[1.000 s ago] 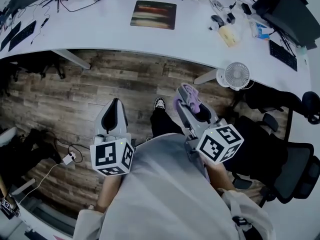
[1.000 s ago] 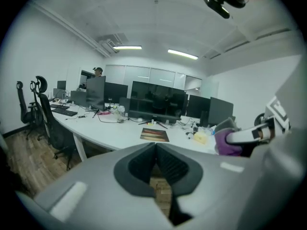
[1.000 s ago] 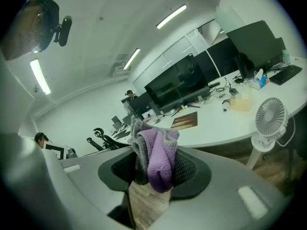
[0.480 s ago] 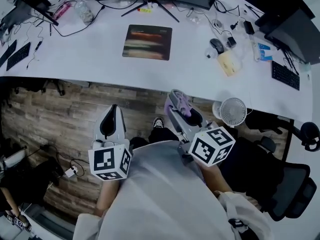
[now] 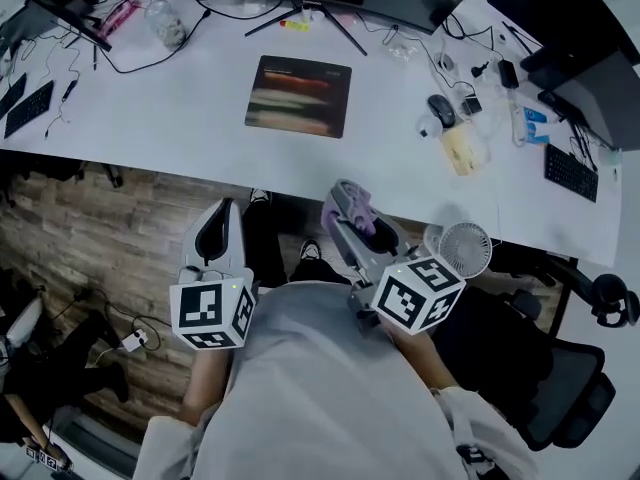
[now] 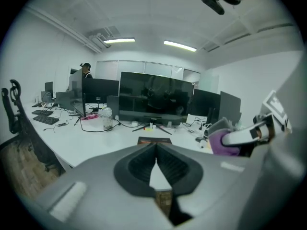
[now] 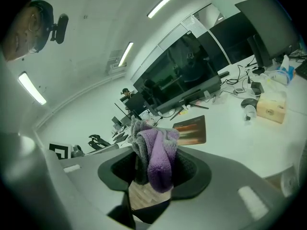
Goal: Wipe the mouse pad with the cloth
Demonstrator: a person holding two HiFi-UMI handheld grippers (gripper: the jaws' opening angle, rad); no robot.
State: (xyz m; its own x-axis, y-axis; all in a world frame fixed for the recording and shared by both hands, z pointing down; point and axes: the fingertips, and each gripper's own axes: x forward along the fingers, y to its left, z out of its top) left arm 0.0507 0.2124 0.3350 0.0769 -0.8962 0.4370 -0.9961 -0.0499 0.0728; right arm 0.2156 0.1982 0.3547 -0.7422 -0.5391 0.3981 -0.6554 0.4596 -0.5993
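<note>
Right gripper (image 5: pixel 345 194) clamps the cloth (image 5: pixel 364 211) (soft, presumably limp; hold its bunched middle); left gripper (image 5: pixel 226 208) closed, empty.

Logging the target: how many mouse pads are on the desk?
1: the mouse pad lies mid-desk, left of the mouse. The desk runs out of frame, so more may be hidden.

Fleecy purple cloth (image 7: pixel 156 155); wood-plank floor (image 5: pixel 110 233)
</note>
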